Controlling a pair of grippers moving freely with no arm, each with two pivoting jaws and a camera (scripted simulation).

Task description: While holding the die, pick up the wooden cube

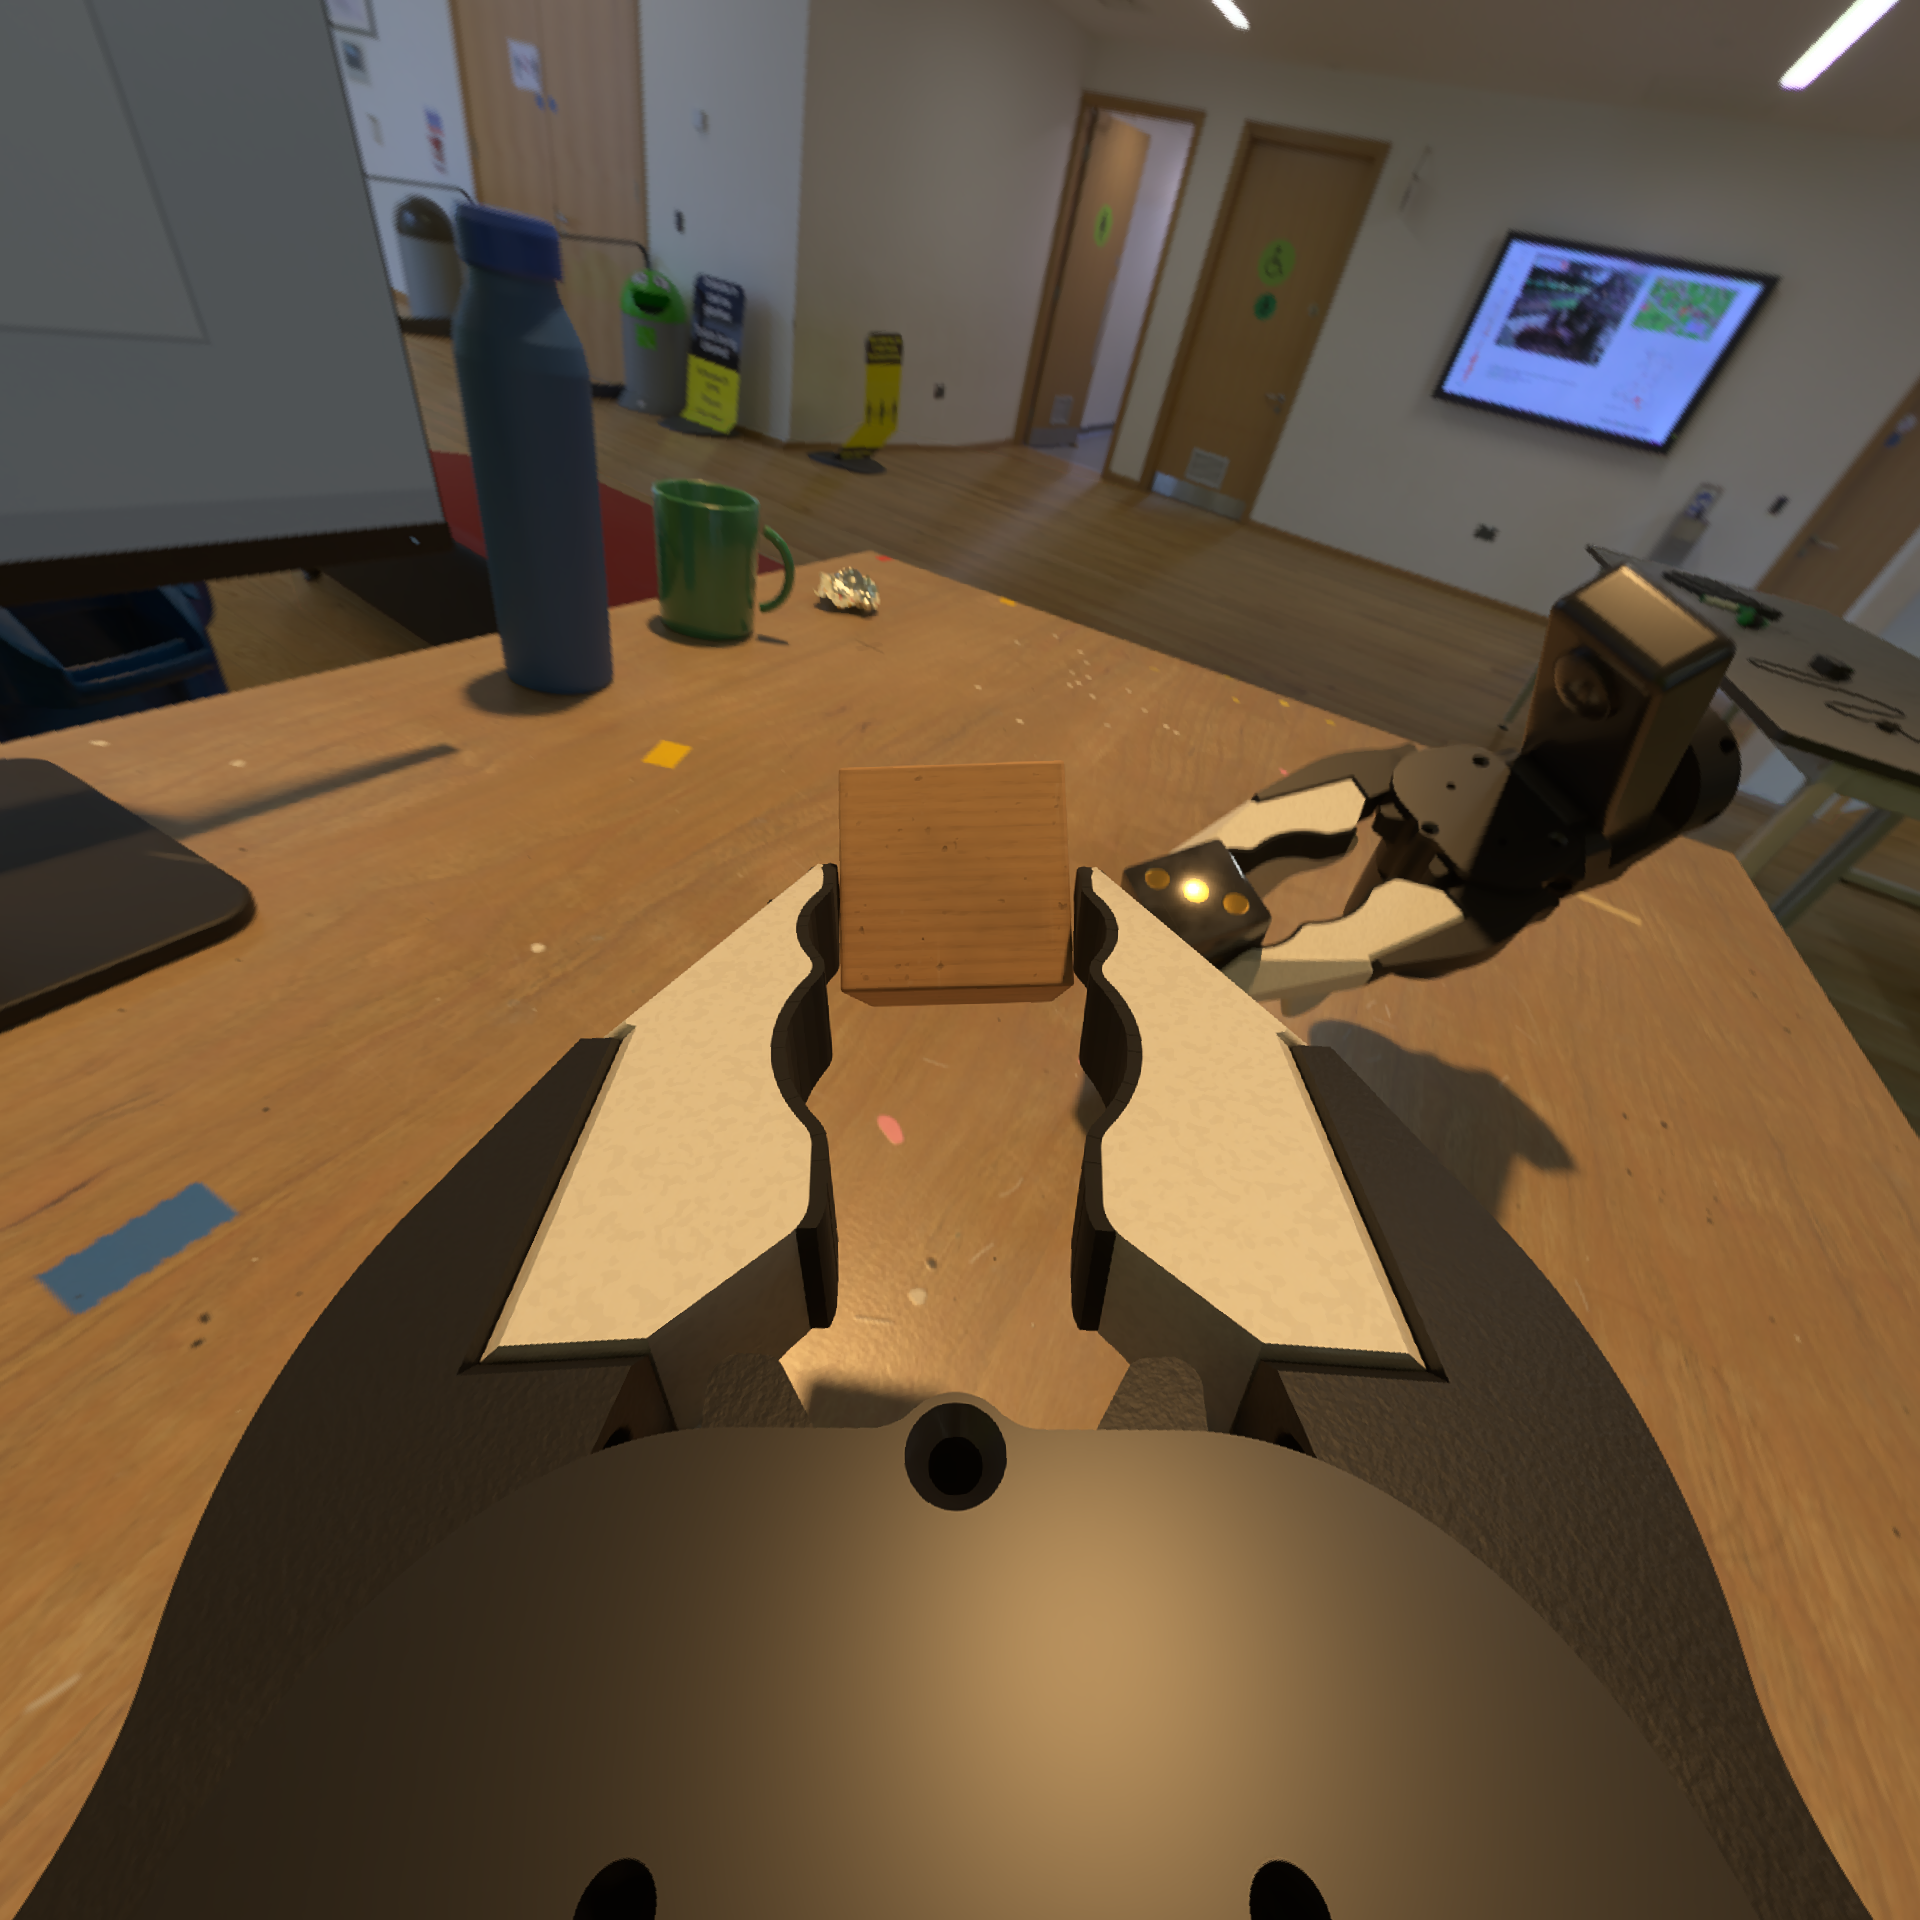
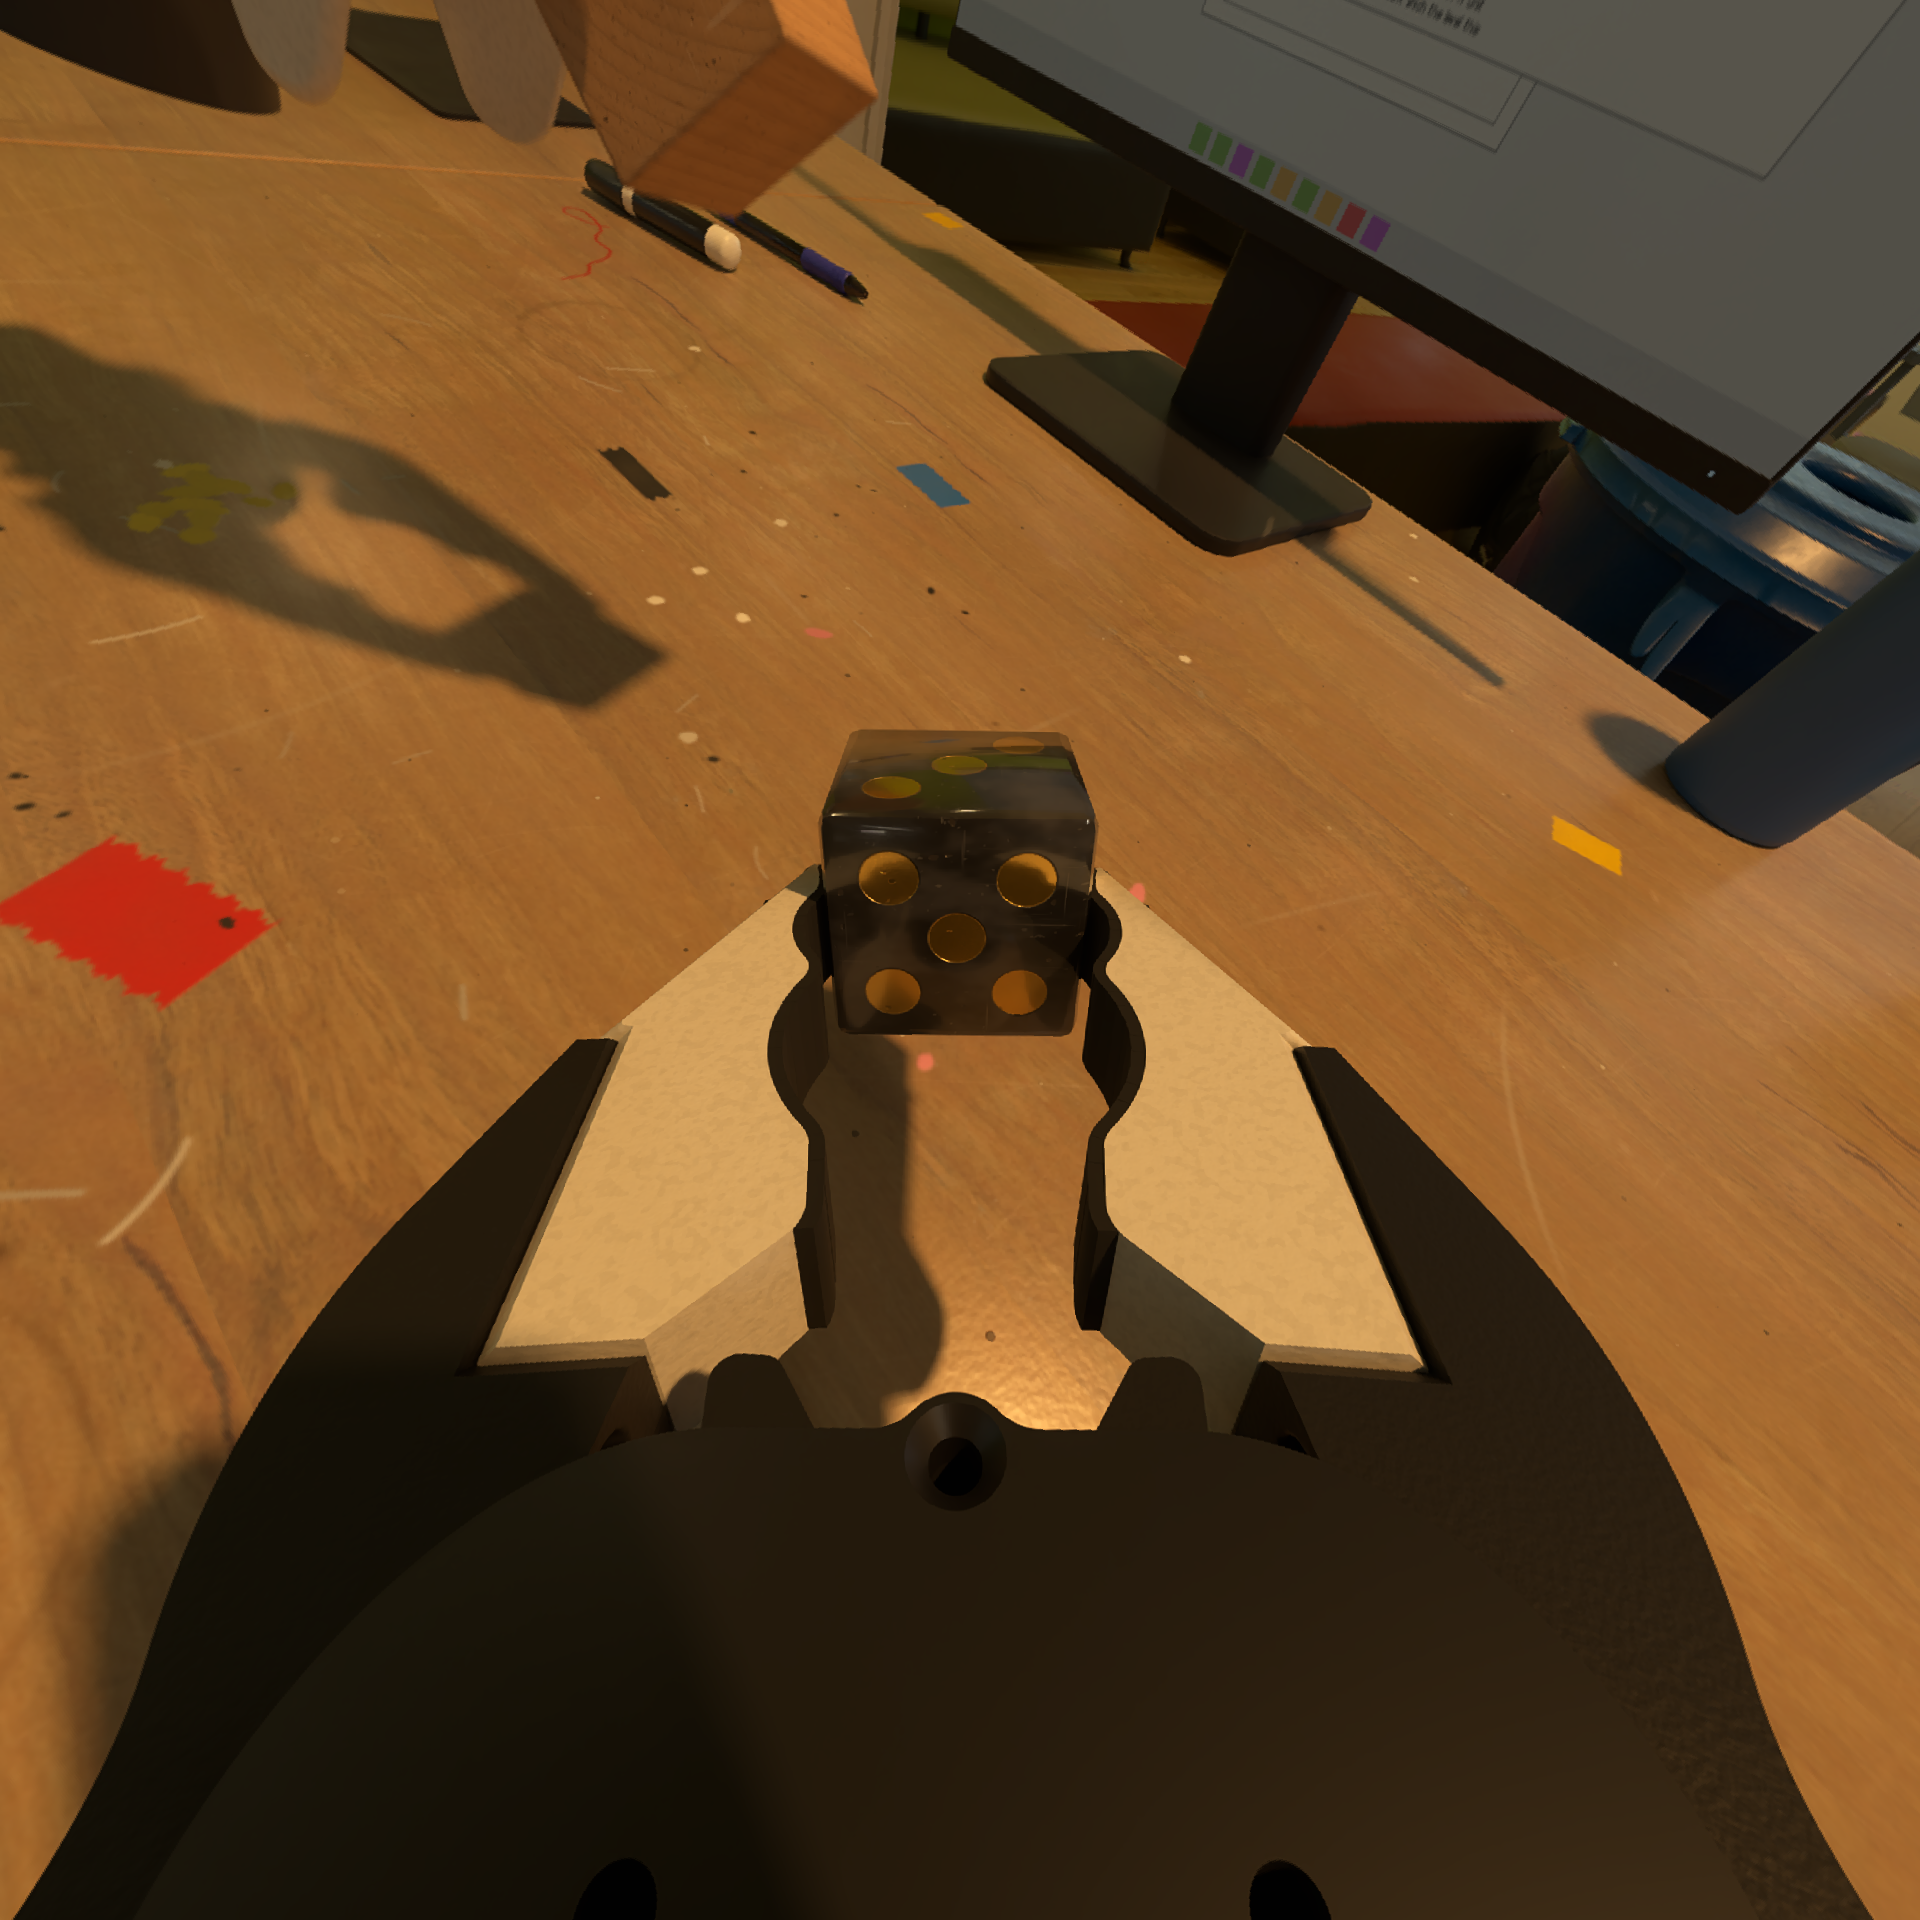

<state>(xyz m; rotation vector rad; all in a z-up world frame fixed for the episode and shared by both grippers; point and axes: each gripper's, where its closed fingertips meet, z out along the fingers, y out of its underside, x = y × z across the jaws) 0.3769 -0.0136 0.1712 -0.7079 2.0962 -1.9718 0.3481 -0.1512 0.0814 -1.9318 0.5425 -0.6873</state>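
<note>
My left gripper (image 1: 954, 920) is shut on the wooden cube (image 1: 951, 862), its fingertips pressing the cube's left and right faces. The cube hangs a little above the wooden table (image 1: 416, 987). In the right wrist view the cube (image 2: 727, 94) shows at the top, tilted and off the table, with the left gripper's pale fingers (image 2: 509, 83) beside it. My right gripper (image 2: 956, 925) is shut on the black die with gold pips (image 2: 956, 935), held just above the table. In the left wrist view the die (image 1: 1195, 894) and the right gripper (image 1: 1231, 914) are close to the cube's right.
A blue bottle (image 1: 530, 457), a green mug (image 1: 712, 561) and a foil ball (image 1: 850, 592) stand at the table's far side. A monitor (image 1: 187, 260) on a dark stand (image 2: 1174, 447) is at the left. A marker (image 2: 665, 223) and a pen (image 2: 810, 260) lie under the cube.
</note>
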